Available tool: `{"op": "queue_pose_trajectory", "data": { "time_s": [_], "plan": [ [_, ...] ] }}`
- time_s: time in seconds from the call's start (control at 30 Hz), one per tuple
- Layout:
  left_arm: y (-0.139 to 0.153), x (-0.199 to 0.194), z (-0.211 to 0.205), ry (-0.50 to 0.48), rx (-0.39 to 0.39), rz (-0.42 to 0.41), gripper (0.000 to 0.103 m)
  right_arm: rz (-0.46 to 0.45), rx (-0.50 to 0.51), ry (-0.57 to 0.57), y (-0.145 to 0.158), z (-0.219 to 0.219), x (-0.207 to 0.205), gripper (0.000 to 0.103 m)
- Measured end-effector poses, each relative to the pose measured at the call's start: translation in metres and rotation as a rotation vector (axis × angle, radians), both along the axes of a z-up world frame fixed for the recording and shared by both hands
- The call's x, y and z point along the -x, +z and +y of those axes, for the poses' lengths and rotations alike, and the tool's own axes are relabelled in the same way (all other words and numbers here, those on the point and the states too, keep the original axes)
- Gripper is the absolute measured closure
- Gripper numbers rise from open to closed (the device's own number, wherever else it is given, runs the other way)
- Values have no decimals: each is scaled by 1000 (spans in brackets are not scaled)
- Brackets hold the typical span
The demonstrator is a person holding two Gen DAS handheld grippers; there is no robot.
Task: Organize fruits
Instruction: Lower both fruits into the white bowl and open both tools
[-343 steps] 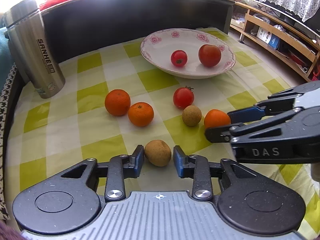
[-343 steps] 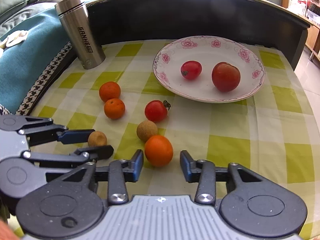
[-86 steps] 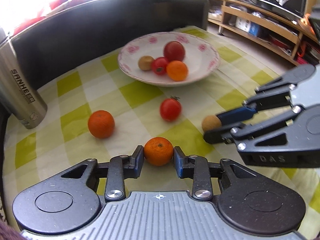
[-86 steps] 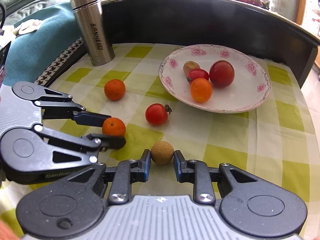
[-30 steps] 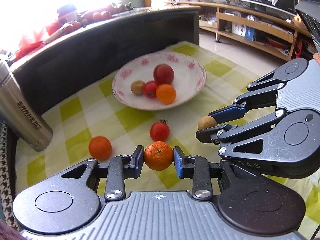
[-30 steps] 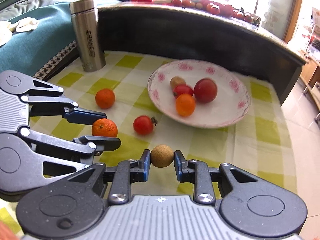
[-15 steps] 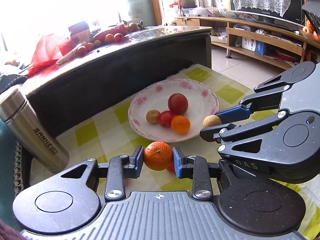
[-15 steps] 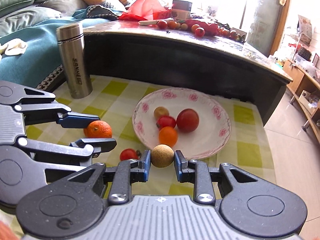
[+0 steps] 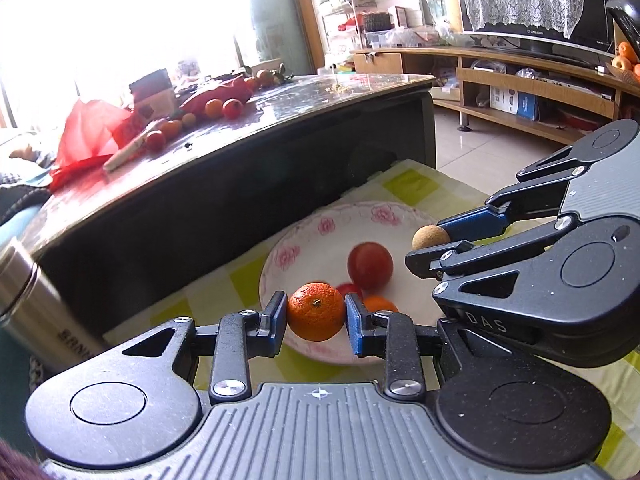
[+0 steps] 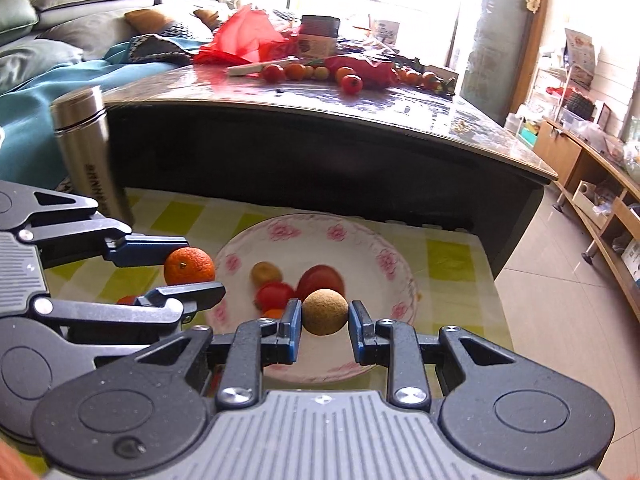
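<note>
- now, far on the left, a shiny metal bottle (image 10: pixel 90 152) is seen standing up on the yellow and white checked cloth (image 10: pixel 176 216), well apart from the plate.
- next, the left gripper (image 9: pixel 316 317) is shut tight on a small orange (image 9: pixel 316 311); the orange is squeezed between the two blue pads (image 9: pixel 277 316) and is held up in the air, over the near left edge of the plate.
- in the middle, a white plate with pink flowers (image 10: pixel 360 240) is set on the cloth, close to the dark wall of a big table (image 10: pixel 320 160).
- on the plate, a small brown fruit (image 10: pixel 265 273), a little red tomato (image 10: pixel 275 294), a big red tomato (image 10: pixel 320 276) and a bit of another orange (image 10: pixel 274 313) are seen, all close together.
- a red thing (image 10: pixel 127 300) is seen low on the cloth behind the left gripper; what it is cannot be told.
- then, the right gripper (image 10: pixel 324 322) is closed on a round brown fruit (image 10: pixel 324 312); the fruit is pinched between its blue pads (image 10: pixel 294 326) and is held in the air over the plate, not touching it.
- the two grippers are held side by side, near each other.
- up on the big table top, a red bag (image 10: pixel 244 38) and more small fruits (image 10: pixel 352 82) are seen lying.
- far on the right, wooden shelves (image 10: pixel 592 184) are set along the floor.
</note>
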State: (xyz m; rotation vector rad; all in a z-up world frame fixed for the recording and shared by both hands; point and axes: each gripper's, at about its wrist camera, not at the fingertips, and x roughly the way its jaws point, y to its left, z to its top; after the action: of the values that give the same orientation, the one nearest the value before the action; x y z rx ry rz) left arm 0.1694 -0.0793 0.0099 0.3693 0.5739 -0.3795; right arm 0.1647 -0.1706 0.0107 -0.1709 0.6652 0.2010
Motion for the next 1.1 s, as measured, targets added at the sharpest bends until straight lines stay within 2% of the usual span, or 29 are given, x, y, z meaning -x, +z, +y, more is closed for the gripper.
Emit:
{"op": "queue_pose_trajectory", "data": {
  "time_s": [0.5,0.7,0.93,1.1],
  "plan": [
    [-13,-44,-15,4,-32,15,65,46,-52,-53,-16,-20,-49,72],
    [-20,-52,-20,-23,-54,11,65,62,-59,-62,-24,-25,-58,71],
    [-31,-60,-21,-8,-59,30,65,92,-62,-57,-32,-25,-65,71],
    [-34,-70,-20,2,-55,40,65,74,-66,-46,-33,-23,-67,71]
  ]
}}
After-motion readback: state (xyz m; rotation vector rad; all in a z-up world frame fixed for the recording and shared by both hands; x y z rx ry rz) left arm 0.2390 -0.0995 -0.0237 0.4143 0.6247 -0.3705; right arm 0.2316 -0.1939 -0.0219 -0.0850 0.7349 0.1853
